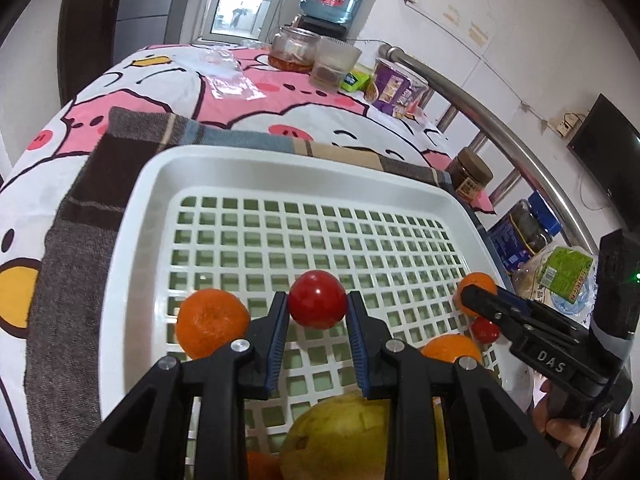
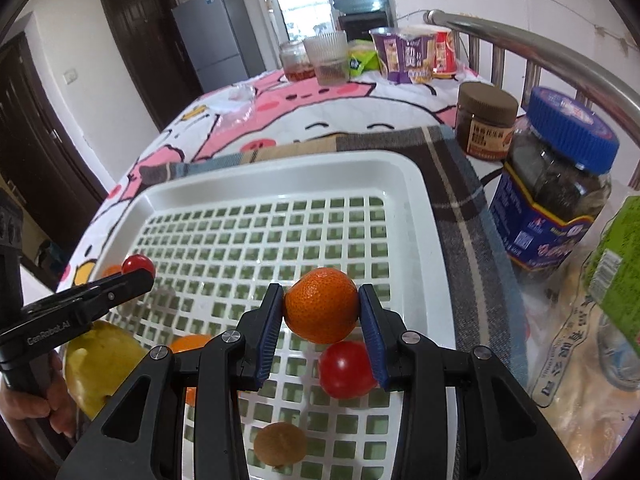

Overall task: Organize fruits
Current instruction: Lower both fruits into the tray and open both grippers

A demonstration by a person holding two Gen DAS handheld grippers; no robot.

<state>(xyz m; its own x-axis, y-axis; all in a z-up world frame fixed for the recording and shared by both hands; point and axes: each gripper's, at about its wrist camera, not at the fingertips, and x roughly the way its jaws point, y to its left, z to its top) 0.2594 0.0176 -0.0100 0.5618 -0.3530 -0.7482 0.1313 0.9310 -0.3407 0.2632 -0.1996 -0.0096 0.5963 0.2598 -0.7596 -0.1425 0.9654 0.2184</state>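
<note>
My left gripper (image 1: 318,302) is shut on a small red tomato (image 1: 317,294), held just above the white lattice tray (image 1: 136,216). My right gripper (image 2: 321,296) is shut on an orange mandarin (image 2: 322,308) over the tray's (image 2: 424,208) near right part. A second red tomato (image 2: 346,368) lies on the tray under the right gripper, with a small brown fruit (image 2: 280,444) nearer. Another mandarin (image 1: 212,322) sits to the left of the left gripper, and one more mandarin (image 1: 450,348) to its right. A large yellow-green fruit (image 1: 344,436) lies at the near edge.
The tray rests on a plaid cloth (image 1: 80,208) over a pink cartoon tablecloth. To the right stand a blue-lidded jar (image 2: 556,184), a brown-lidded jar (image 2: 486,120), a green box (image 2: 616,260) and a steel rail (image 2: 540,44). Cups and jars stand at the far end.
</note>
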